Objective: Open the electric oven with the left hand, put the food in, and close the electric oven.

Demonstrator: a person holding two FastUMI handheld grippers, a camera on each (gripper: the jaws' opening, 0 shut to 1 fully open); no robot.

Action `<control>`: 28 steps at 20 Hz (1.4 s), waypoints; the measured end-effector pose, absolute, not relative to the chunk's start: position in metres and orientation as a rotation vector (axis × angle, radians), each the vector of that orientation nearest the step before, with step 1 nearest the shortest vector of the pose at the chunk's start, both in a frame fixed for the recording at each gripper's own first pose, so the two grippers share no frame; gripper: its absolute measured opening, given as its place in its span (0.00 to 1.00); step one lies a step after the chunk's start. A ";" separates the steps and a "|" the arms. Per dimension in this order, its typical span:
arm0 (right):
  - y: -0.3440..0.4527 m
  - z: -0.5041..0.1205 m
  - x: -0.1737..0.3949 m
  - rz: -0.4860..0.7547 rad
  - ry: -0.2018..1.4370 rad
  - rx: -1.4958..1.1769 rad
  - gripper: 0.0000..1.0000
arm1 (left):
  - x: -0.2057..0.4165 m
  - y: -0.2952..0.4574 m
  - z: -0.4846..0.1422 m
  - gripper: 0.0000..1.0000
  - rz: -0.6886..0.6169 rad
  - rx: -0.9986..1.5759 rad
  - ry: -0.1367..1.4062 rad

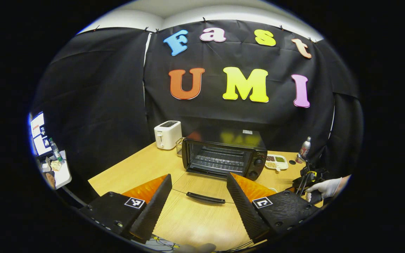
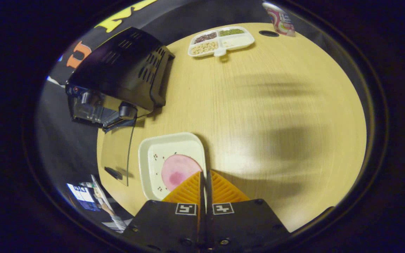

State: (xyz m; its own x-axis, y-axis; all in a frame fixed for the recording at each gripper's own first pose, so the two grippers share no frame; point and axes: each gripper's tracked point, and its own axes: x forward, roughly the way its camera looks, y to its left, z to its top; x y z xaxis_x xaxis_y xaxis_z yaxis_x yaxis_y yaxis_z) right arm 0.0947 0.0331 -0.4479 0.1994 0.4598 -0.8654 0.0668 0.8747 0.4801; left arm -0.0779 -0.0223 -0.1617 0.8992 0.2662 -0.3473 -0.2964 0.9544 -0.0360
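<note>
The black electric oven stands open at the back of the wooden table, its glass door lying flat toward me with the handle in front. My left gripper is open just above and in front of that handle, holding nothing. In the right gripper view, my right gripper is shut on the right rim of a white square plate that carries a pink slice of food. The oven and its lowered door lie left of the plate. A gloved hand holds the right gripper.
A white toaster and a wire basket stand left of the oven. A divided tray of beans and a can sit to its right. Bare tabletop spreads right of the plate.
</note>
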 end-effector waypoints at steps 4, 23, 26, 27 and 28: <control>0.038 -0.446 0.087 0.329 1.428 0.580 0.01 | -0.072 -0.010 -0.164 0.95 0.258 -0.099 0.353; 0.071 -0.352 0.040 0.268 1.095 0.974 0.04 | -0.057 0.015 -0.153 0.96 0.091 -0.080 0.357; 0.104 -0.347 0.037 0.233 1.053 1.017 0.04 | -0.059 0.020 -0.148 0.96 0.058 -0.076 0.356; 0.117 -0.347 0.038 0.219 1.033 1.031 0.04 | -0.060 0.022 -0.146 0.95 0.050 -0.075 0.356; 0.130 -0.348 0.040 0.202 1.016 1.040 0.04 | -0.061 0.023 -0.144 0.95 0.036 -0.079 0.355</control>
State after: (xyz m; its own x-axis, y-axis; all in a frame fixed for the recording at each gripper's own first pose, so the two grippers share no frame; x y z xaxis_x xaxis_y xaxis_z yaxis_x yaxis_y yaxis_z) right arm 0.0405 0.1300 -0.3482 0.5534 0.5770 -0.6008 0.3031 0.5323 0.7904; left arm -0.0609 0.0235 -0.1440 0.9369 0.0210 -0.3489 -0.0487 0.9963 -0.0709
